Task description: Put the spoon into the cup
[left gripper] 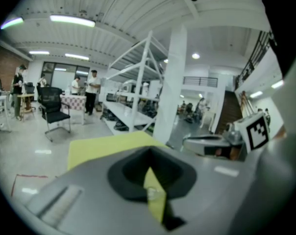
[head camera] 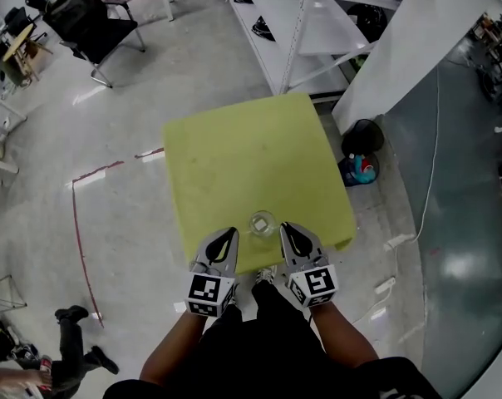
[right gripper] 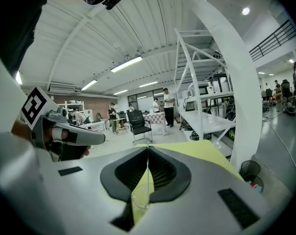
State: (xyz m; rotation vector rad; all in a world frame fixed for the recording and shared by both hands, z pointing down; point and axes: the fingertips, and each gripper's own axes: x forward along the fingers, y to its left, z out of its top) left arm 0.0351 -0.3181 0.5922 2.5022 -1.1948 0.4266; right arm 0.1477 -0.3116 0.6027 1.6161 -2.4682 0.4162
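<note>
My left gripper fills the lower half of the view. It is grey, and its dark-padded jaws are closed tip to tip with nothing gripped. Through a thin wedge of gap below the tips I see a strip of yellow table and a bit of clear cup. The table runs on ahead of my tool. Off to its right is my right gripper with its marker cube. Further ahead are a white pillar and a rack. Ahead to the left are a black chair and people standing.

Both forearms reach forward, side by side. The left gripper and the right gripper point ahead, near each other, jaws pressed together.
</note>
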